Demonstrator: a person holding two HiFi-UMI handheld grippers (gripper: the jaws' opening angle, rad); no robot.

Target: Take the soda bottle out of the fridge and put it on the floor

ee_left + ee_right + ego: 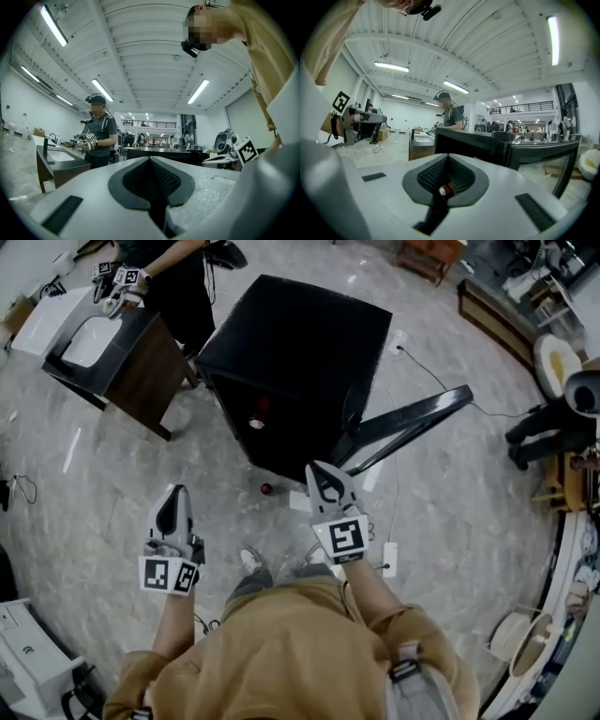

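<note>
— Black fridge (300, 343) straight ahead of your right gripper (321, 470), its door (412, 423) swung wide open to that gripper's right, over a pale marble floor (450, 521).

— Your right gripper is clenched, pads pressed together with nothing clamped between them. In the right gripper view a small red-and-white speck (444, 190) shows in the hollow behind the pads. What it is cannot be told from there.

— Your left gripper (172, 493) hangs well to the left of the right one and a little nearer your body. It is clenched too, its pads meeting on nothing. Both grippers point away from you, with the marker cubes (342, 538) at the ends nearest your chest.

— The soda bottle (266, 488) appears from above only as a small red cap. It stands on the floor at the fridge's open front, between your two grippers, near the right gripper's tip on its left side and touching neither. It is too small in the frame to be certain.

— Ahead and left of your right gripper, a second red thing (260, 412) sits inside the dark fridge. Its kind is unclear.

— Far beyond your left gripper, another person (178, 282) stands at a dark sink cabinet (122, 357).
</note>
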